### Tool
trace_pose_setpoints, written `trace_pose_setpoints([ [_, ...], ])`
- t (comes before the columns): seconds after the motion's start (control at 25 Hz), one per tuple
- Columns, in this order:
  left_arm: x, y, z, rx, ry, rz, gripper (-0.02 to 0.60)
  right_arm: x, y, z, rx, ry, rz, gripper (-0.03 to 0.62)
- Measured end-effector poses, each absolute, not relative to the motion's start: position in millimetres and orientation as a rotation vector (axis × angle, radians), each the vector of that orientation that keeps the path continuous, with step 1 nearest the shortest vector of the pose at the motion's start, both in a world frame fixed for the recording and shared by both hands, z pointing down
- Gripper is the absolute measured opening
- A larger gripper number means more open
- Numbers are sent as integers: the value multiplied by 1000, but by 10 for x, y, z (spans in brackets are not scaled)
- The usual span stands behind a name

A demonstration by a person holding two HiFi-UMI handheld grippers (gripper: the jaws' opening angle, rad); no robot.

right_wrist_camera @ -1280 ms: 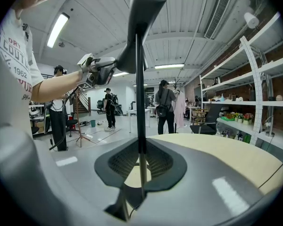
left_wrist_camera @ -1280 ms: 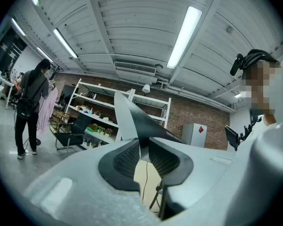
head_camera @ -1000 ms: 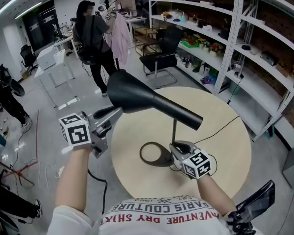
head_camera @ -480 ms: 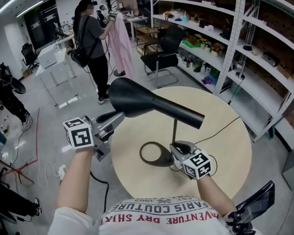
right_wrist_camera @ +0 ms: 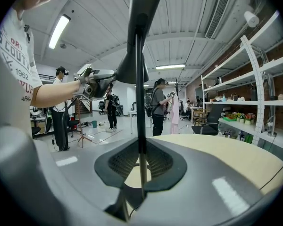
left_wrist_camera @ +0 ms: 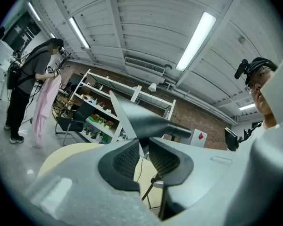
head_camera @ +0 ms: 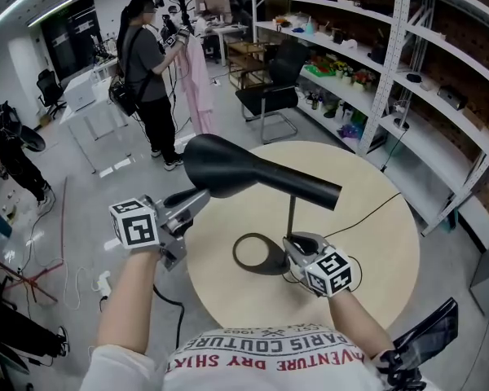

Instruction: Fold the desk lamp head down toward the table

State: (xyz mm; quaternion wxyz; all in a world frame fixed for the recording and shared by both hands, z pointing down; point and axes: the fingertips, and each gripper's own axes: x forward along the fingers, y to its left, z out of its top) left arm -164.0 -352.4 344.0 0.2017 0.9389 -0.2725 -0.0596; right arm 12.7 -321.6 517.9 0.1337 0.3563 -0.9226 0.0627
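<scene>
1. The matte black, cone-shaped lamp head hangs tilted above the round, pale worktop.
2. Left gripper jaws pinch its thin flared rim.
3. Right gripper jaws clamp the slender stem (just above the ring base).

Lamp head: long matte-black cone, carried approx. level atop stem, wide mouth pointed left, narrow end projected right past stem. Stem: thin, dark, stood upright. Base: flat black open ring, laid on round pale table near its centre. Thin black cord is run twd. table's far-right edge.
</scene>
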Motion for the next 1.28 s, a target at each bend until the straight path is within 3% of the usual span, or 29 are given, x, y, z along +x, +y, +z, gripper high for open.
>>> trace_pose_setpoints([
  [1.28, -1529, -3436, 3775, 2528, -697, -218, 52, 141, -3231, 5160, 1032, -2686, 197, 49],
])
